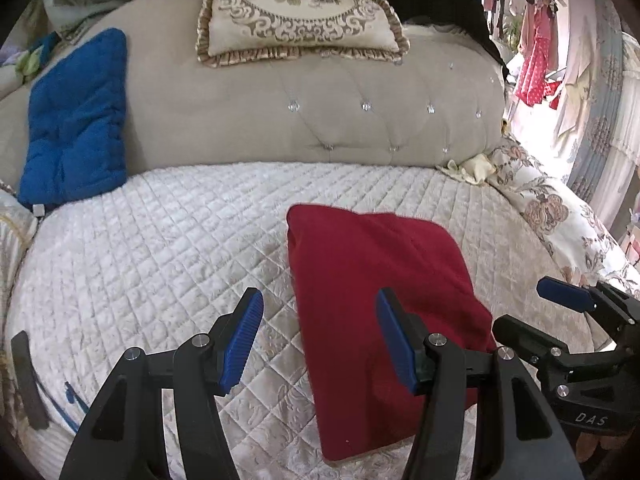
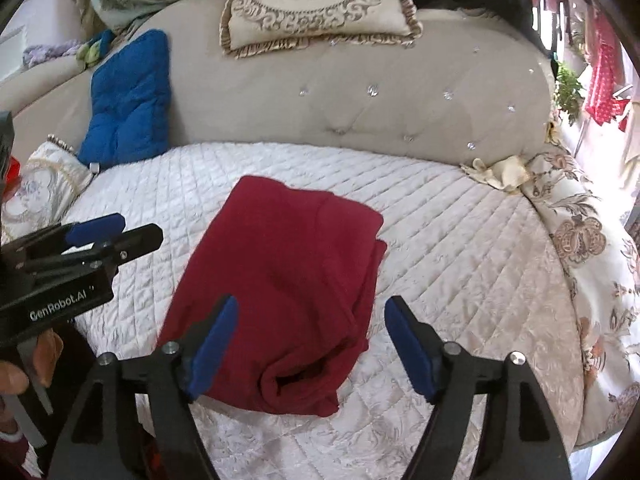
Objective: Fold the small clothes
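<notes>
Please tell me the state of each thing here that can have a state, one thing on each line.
red garment: folded into a compact rectangle, lying flat on the quilted cover.
left gripper: open, holding nothing.
right gripper: open, holding nothing.
blue cushion: leaning upright against the headboard.
embroidered pillow: resting on top of the headboard.

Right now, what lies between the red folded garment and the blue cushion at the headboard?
Only bare white quilted bedspread. The right wrist view shows it running unbroken from the red folded garment to the blue cushion.
</notes>
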Demonstrator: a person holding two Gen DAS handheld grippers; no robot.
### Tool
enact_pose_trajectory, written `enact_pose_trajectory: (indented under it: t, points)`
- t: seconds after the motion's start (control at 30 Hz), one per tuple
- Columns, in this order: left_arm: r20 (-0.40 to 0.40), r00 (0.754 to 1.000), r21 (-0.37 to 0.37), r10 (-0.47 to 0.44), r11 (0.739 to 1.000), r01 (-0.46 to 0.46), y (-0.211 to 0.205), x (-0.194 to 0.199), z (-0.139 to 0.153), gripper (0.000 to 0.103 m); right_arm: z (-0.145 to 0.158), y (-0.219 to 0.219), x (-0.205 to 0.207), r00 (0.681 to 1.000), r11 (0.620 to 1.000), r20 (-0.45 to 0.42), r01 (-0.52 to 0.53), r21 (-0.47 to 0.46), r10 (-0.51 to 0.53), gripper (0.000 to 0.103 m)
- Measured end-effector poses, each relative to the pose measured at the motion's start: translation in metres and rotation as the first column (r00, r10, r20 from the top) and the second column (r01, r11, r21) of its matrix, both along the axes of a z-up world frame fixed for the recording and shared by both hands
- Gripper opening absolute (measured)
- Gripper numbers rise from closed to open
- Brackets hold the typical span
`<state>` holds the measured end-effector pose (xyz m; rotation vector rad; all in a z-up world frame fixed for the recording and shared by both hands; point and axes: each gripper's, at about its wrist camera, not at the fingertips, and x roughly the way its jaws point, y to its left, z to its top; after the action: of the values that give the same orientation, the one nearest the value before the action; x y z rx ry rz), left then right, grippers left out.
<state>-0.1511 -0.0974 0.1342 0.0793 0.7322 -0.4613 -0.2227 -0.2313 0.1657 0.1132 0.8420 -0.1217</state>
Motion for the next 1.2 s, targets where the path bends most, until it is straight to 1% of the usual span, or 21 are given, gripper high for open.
enact_pose_trajectory:
  t: [0.1,0.27,0.53,0.6,0.77,0.87,0.97,1.07,1.2]
  points:
    - [0.053,0.998,0.010,0.013,1.000,-0.014,0.001,-0.006,0.009,0.037,0.005,-0.001,0.000,1.000,1.000,0.012,0.021,0.012,-0.021,0.084]
    - [0.108,0.994,0.023,0.024,0.999,-0.026,0.000,-0.011,0.019,0.037,0.011,-0.003,0.000,0.999,0.999,0.035,0.039,0.019,-0.040,0.086]
    - [0.103,0.994,0.022,0.036,0.999,-0.039,0.000,-0.010,0.021,0.038,0.008,-0.006,0.001,0.998,0.998,0.037,0.052,0.042,-0.053,0.087]
    - [0.100,0.994,0.024,0.041,0.999,-0.044,0.000,-0.011,0.020,0.046,0.007,-0.006,0.002,0.998,0.998,0.032,0.052,0.043,-0.053,0.087]
    - [0.096,0.994,0.000,0.042,0.999,-0.042,0.004,-0.010,0.022,0.054,0.006,-0.006,0.003,0.998,0.998,0.031,0.053,0.045,-0.055,0.087]
    - [0.093,0.994,0.005,0.053,0.999,-0.054,0.006,-0.009,0.023,0.059,0.004,-0.007,0.004,0.998,0.998,0.027,0.050,0.048,-0.051,0.087]
    - [0.121,0.990,0.032,0.072,0.997,-0.076,0.004,-0.011,0.025,0.066,0.003,-0.006,0.005,0.999,0.998,0.025,0.047,0.048,-0.048,0.087]
    - [0.139,0.987,0.048,0.079,0.995,-0.087,0.004,-0.013,0.025,0.067,0.003,-0.005,0.006,0.999,0.998,0.025,0.044,0.049,-0.045,0.087]
    - [0.124,0.989,0.040,0.086,0.995,-0.091,0.008,-0.010,0.024,0.067,0.003,-0.004,0.005,0.999,0.998,0.029,0.041,0.048,-0.042,0.087]
